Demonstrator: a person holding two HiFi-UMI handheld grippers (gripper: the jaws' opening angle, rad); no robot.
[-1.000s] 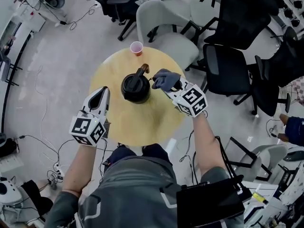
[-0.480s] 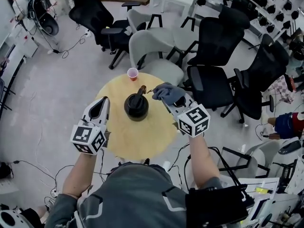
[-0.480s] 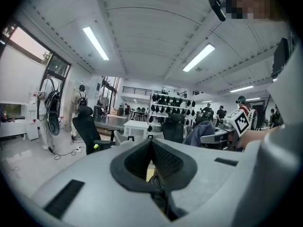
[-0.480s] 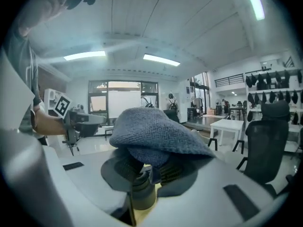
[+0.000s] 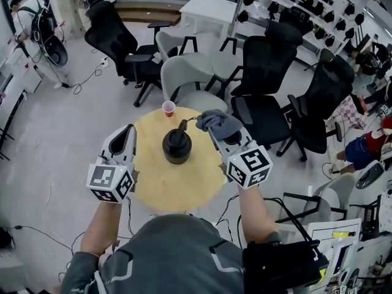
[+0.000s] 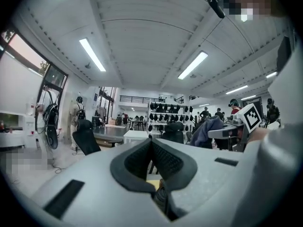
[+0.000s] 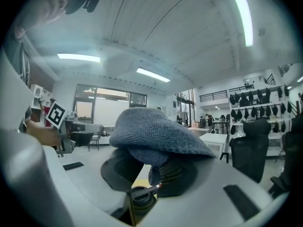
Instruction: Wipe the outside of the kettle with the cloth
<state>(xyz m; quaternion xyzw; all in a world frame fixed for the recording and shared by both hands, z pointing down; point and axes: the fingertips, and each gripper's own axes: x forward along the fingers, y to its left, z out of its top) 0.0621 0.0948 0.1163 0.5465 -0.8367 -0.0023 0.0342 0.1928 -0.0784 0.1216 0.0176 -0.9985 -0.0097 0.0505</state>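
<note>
The black kettle point(image 5: 177, 146) stands at the middle of the round yellow table point(image 5: 184, 185). Just right of the kettle's handle, the grey-blue cloth point(image 5: 218, 122) is pinched in the right gripper point(image 5: 218, 133) and drapes over its jaw tips. Left of the kettle hovers the left gripper point(image 5: 127, 135), jaws together and empty.

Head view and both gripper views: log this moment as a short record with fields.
Table: round, wooden top
Kettle: black, upright near the table's middle
Cup: red, at the table's far edge
Cloth: grey-blue, bunched, beside the kettle's handle; contact with the kettle unclear
Right claw: shut on the cloth
Left claw: shut, empty, left of the kettle and apart from it
</note>
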